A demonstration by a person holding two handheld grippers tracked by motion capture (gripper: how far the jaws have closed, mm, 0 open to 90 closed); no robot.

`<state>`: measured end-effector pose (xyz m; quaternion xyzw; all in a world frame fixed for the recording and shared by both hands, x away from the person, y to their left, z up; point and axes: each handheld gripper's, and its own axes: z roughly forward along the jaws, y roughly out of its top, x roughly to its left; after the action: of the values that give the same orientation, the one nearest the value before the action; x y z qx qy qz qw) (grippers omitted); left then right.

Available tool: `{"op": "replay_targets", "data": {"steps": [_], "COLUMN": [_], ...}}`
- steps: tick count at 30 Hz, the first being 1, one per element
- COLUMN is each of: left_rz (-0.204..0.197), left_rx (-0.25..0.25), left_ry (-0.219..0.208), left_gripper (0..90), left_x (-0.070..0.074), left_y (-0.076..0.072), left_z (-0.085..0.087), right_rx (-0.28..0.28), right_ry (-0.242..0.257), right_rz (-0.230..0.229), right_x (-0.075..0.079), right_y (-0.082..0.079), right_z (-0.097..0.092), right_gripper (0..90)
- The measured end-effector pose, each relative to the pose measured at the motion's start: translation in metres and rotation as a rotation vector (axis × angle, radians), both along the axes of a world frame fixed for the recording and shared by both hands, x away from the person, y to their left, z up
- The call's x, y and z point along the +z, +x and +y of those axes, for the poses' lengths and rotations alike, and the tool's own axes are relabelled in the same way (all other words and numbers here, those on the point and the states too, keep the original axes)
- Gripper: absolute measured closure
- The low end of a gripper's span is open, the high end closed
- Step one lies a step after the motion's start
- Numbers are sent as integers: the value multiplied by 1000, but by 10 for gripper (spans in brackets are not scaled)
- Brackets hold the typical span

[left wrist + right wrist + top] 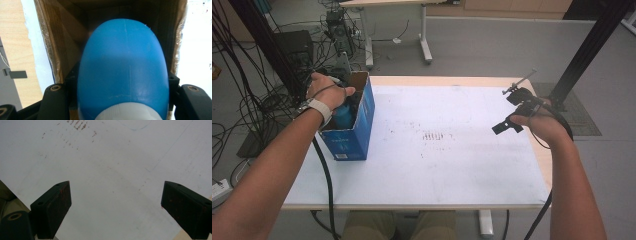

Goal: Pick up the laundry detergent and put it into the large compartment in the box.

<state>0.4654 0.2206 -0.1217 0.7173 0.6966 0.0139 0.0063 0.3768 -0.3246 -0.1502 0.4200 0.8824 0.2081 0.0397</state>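
A blue bottle (122,72) with a white cap sits between the jaws of my left gripper (122,100), which is shut on it, bottom first inside an open cardboard box (62,37). From above, the blue box (357,125) stands at the table's left edge, and my left hand holds the blue bottle (343,114) in its opening. My right gripper (512,112) hovers over the table's right side, its jaws wide apart with nothing between them. In the right gripper view, the right gripper (116,211) faces bare white table cover.
The table (447,170) has a white cover with faint brown marks (434,136) at its middle. A black frame post (584,50) rises at the back right. Cables and equipment (334,30) lie on the floor behind the left side.
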Motion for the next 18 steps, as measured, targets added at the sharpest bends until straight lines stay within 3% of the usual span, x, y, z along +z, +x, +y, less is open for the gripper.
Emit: {"op": "replay_targets", "data": {"steps": [18], "left_rz": [16], "left_rx": [-1], "left_ry": [1], "left_gripper": [388], "left_x": [-17], "left_y": [2], "left_z": [1], "right_rx": [-6], "right_ry": [0], "right_rz": [8], "right_x": [-4], "right_y": [-1], "right_z": [-2], "right_gripper": [93]}}
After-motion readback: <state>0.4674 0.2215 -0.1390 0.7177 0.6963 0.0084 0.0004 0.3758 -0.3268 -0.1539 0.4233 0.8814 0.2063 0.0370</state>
